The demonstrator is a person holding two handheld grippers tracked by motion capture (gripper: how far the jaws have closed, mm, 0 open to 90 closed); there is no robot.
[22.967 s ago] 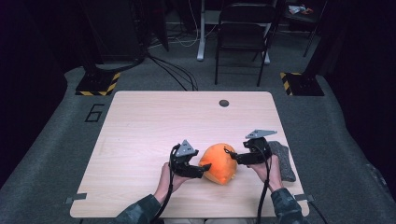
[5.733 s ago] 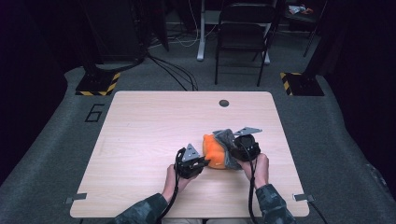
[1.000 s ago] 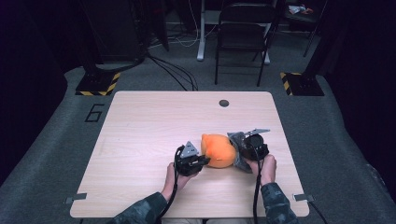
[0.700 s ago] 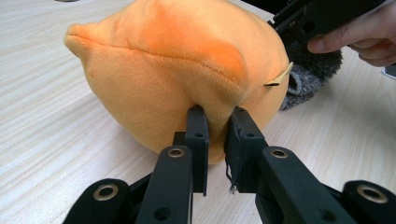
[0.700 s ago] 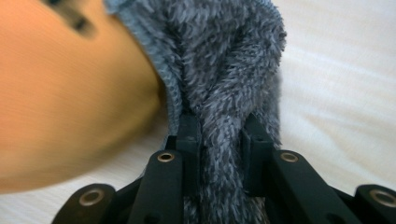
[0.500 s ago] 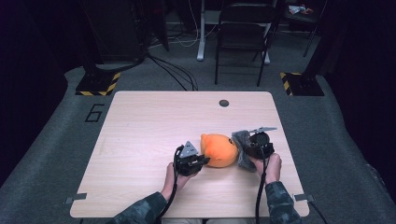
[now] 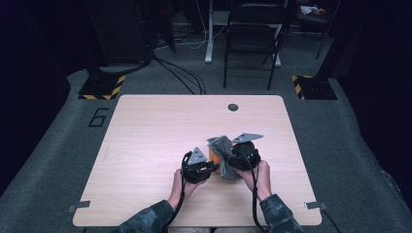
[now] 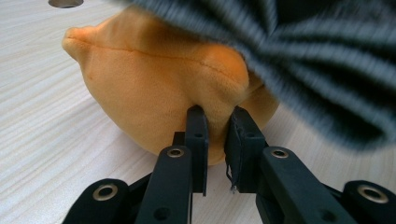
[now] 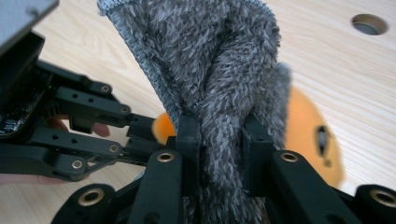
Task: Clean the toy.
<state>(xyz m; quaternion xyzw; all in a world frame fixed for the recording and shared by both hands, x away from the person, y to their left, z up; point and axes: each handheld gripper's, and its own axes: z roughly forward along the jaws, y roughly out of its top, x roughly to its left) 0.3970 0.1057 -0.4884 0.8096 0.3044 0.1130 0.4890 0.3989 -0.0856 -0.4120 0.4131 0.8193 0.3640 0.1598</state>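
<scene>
Left gripper (image 8: 215,140) pinched on orange plush toy (image 8: 159,79), right gripper (image 9: 219,154) clamped on grey fuzzy cloth (image 9: 215,60); thin pinch likely to slip under tugging

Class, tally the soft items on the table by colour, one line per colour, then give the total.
Orange plush toy: 1
Grey fuzzy cloth: 1
Total: 2
</scene>
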